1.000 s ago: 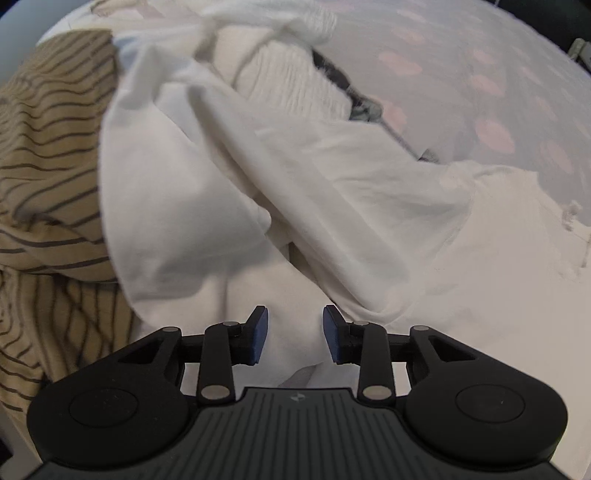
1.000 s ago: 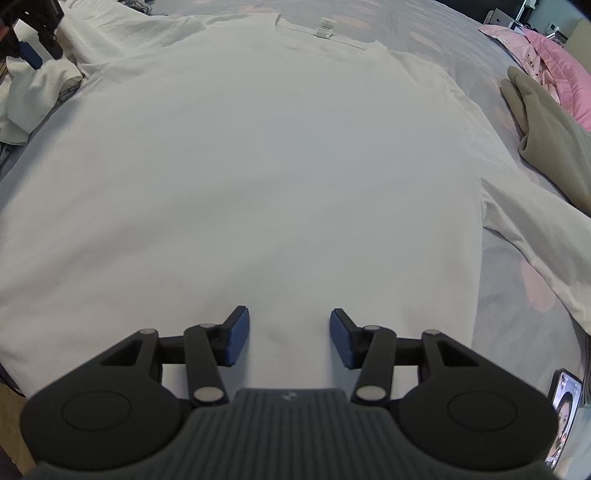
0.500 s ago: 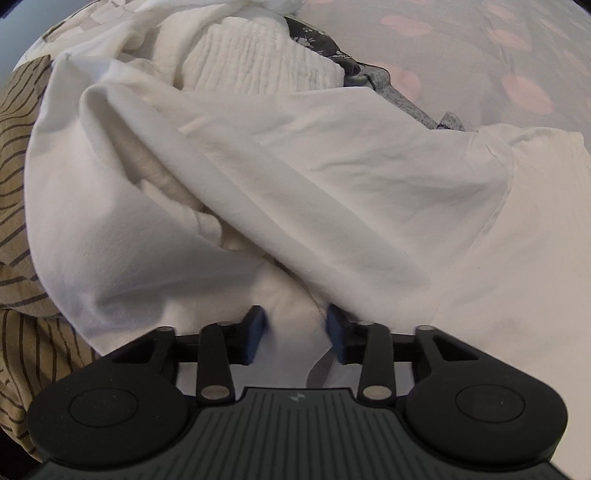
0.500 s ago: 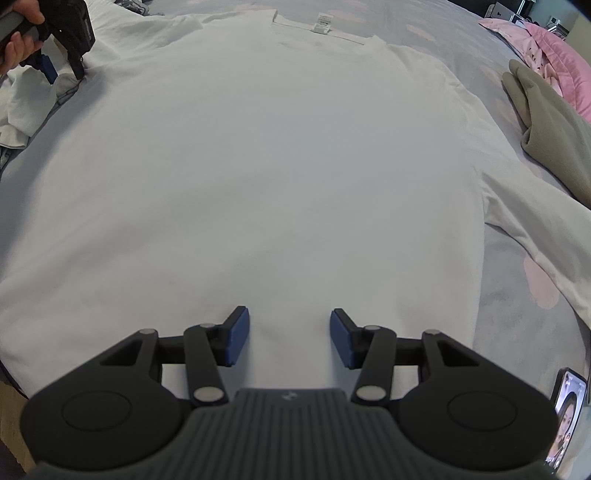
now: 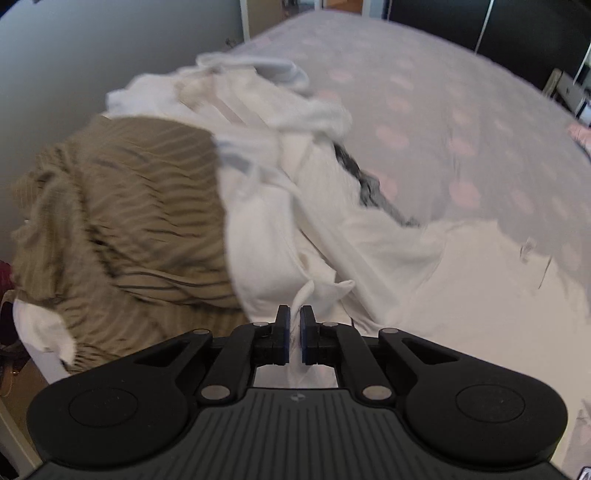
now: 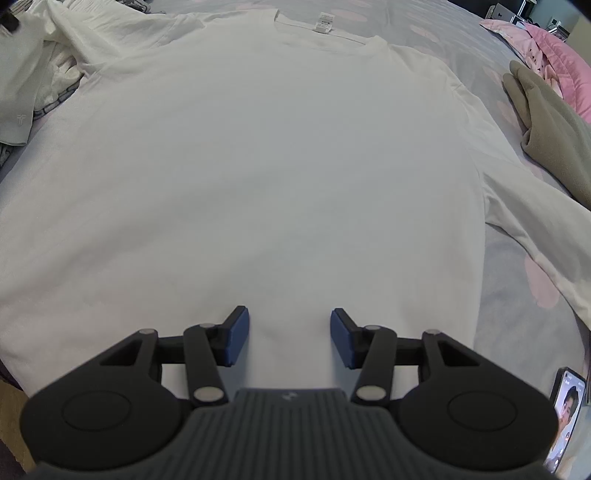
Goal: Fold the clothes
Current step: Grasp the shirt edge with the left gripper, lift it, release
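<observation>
We clamp the left gripper (image 5: 294, 319), jaws just closed, on a fold of the white T-shirt (image 6: 258, 166), while the right gripper (image 6: 290, 325) hovers above its hem, jaws apart.

A neck label (image 6: 324, 22) inside the T-shirt (image 6: 258, 166) collar carries print too small to read; a pale T-shaped logo (image 6: 20, 120) marks a white garment (image 6: 18, 92).

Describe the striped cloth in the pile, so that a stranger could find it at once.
Start from the bed with its grey, pink-dotted sheet. A heap of clothes lies at its near left edge, mostly white pieces. The striped cloth is the outermost piece there, next to the white ones: only it is olive-tan, crossed by thin dark lines.
</observation>
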`<state>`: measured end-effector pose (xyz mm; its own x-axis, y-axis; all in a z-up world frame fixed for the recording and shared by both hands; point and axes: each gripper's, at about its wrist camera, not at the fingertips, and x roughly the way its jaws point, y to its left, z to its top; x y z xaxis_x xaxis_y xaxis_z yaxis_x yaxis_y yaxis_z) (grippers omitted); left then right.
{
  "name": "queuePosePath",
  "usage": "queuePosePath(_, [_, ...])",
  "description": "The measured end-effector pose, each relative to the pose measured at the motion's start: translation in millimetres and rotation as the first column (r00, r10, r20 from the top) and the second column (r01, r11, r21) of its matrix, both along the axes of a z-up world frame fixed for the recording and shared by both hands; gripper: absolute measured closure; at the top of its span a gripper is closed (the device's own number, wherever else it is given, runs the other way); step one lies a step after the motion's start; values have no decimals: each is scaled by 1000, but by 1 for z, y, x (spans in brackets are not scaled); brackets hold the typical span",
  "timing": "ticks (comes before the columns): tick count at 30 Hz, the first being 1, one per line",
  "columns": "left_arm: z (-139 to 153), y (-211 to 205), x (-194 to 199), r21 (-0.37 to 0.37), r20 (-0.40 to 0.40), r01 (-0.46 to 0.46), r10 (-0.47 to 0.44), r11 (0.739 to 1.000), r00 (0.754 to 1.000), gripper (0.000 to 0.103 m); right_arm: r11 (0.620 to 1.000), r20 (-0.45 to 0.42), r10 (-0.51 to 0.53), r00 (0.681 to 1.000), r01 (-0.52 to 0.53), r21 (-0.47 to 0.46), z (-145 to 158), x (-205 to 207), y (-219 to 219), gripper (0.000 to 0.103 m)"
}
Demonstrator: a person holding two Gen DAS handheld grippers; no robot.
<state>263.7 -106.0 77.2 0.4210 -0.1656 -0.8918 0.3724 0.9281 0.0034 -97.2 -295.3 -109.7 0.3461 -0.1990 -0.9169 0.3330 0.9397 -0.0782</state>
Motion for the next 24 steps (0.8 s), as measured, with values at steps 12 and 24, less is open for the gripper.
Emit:
queuePosePath(12, [117,116,62,-56,242,-224,231,973,942,100,999,-6,-20,1000,20,-40,-1,-8,6,50])
queuePosePath(24, [117,153,139,-44,225,-369,369,928,902,100,997,-23,-61,998,60,-53,-3,-8,3,50])
